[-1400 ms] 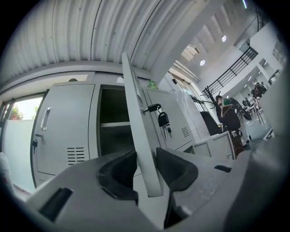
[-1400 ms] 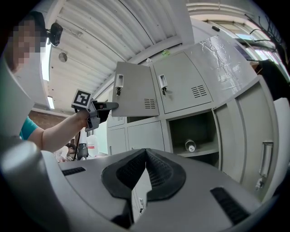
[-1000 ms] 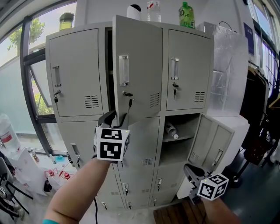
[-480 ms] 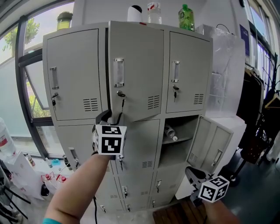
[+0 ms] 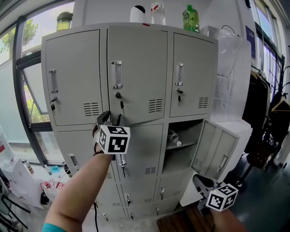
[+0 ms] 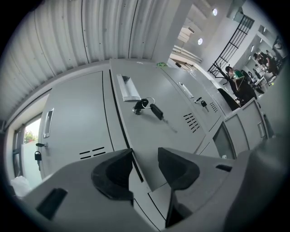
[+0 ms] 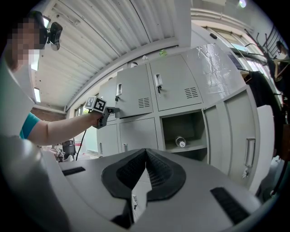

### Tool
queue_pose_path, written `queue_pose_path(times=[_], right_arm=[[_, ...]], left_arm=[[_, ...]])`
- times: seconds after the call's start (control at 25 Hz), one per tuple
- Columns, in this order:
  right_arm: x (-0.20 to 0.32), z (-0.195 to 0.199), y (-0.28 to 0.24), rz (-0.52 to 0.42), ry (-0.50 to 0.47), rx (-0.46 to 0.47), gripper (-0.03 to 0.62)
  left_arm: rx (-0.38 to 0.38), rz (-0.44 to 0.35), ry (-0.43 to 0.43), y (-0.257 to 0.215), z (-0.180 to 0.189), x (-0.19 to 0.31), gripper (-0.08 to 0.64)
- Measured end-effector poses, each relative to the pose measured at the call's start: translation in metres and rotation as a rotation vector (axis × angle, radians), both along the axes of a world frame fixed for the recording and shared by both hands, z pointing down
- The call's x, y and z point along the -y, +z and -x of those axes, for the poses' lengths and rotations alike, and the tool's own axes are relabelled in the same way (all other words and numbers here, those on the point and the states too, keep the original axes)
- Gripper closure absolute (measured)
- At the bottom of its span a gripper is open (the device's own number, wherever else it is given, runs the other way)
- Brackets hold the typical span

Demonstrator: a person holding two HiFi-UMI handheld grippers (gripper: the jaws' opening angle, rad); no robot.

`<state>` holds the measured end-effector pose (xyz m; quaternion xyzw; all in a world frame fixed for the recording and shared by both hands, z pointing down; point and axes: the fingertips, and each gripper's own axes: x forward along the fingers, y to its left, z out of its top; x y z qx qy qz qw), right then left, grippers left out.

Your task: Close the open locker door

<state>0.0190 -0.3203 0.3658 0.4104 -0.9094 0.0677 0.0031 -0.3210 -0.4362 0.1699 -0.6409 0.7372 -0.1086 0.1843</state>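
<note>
Jaws of your right gripper sit together, empty, low right. Your left gripper has its jaws apart; they have just been opening and hold nothing, aimed at the lower corner of the upper middle locker door, which looks flush. Beyond, the lower right door stands open, nearer your right gripper.

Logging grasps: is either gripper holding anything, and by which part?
Nothing. Left gripper fingers, just opening, clamp nothing, apart at the locker door lower corner; right gripper shut, empty.

A tall dark-framed window brings daylight in at the left. A white wall rises behind. Dark clothes hang at the right over a dark, glossy floor.
</note>
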Motion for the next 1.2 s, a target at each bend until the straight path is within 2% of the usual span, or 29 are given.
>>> queue_pose_path(times=[0.64,0.88,1.2], right_arm=[[0.007,-0.013,0.011,0.025,0.014,-0.003,0.594],[0.014,-0.016,0.014,0.030,0.015,-0.004,0.594],[0.014,-0.014,0.019,0.035,-0.001,-0.003,0.594]], left_arm=[[0.016,0.056,-0.090,0.001,0.020,0.037,0.396],[0.099,0.045,-0.193,0.000,0.023,0.042,0.402],[0.091,0.079,-0.202,0.000,0.023,0.042,0.402]])
